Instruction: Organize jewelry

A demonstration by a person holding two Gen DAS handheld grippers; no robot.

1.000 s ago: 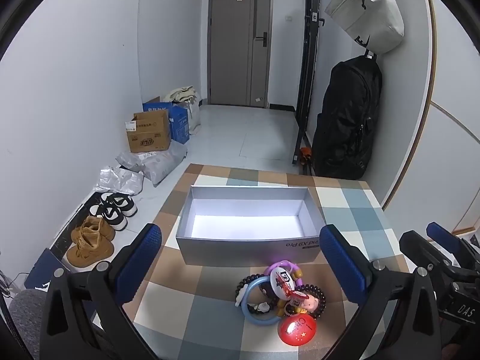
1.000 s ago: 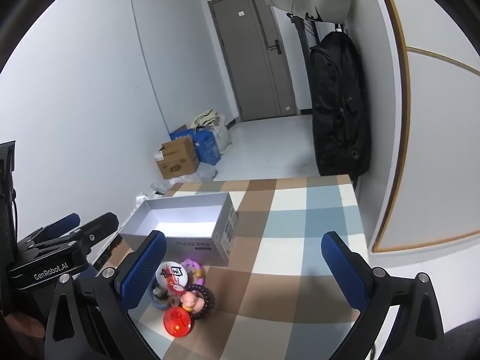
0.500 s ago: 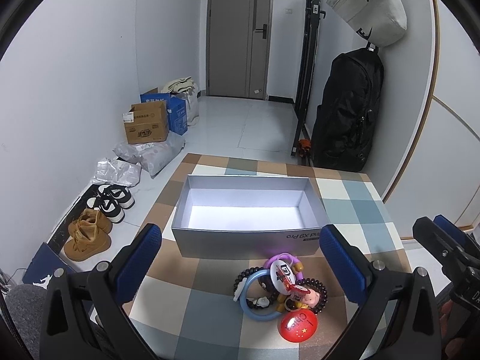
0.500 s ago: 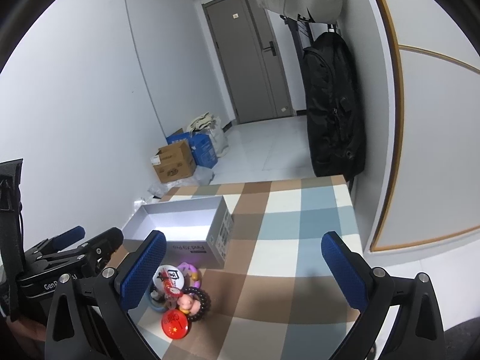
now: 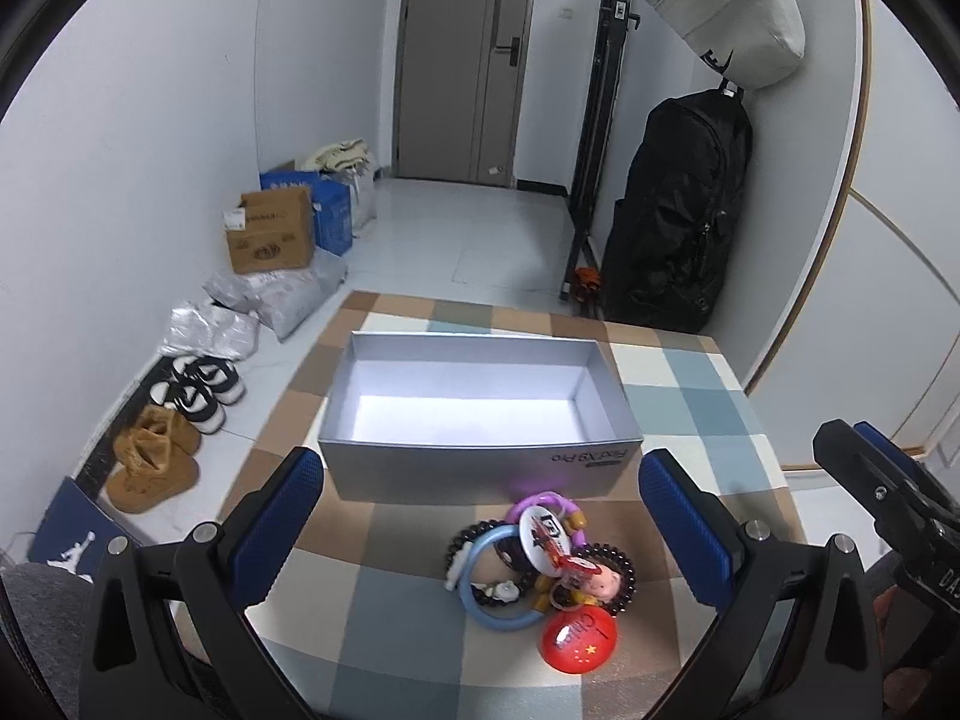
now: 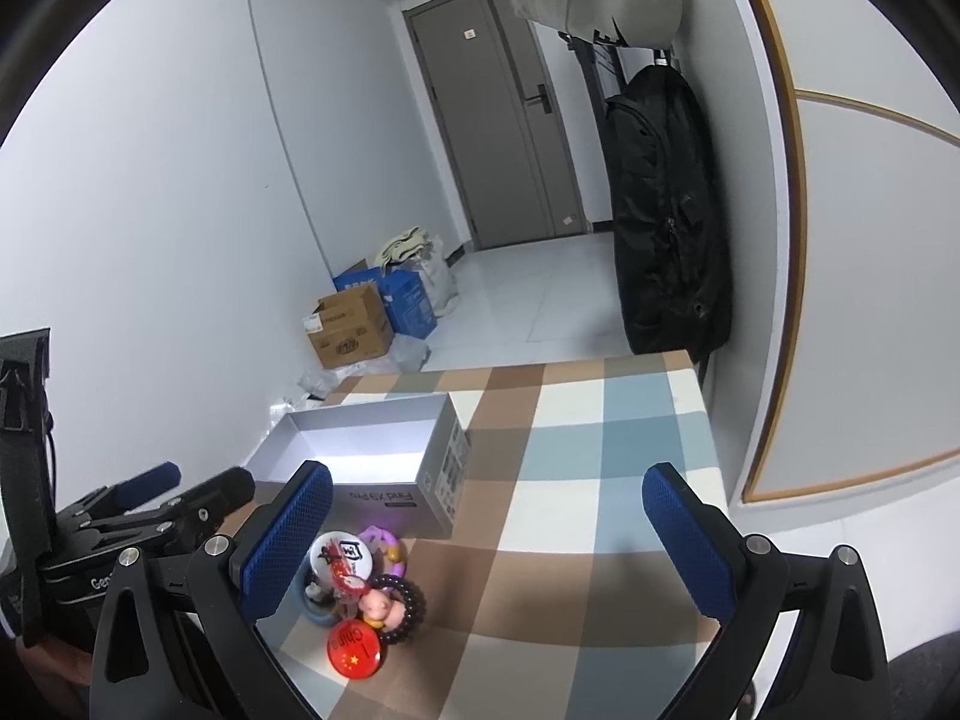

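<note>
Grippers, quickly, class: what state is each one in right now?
Left gripper: open, holding nothing.
Right gripper: open, holding nothing.

Glossy red badge (it catches the light), matt grey cardboard box, checked cloth over the worktop, textured blue pads.

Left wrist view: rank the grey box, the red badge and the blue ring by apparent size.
1. grey box, clearly largest.
2. blue ring.
3. red badge, though it lies nearest the camera, so the gap to the ring is unsure.
</note>
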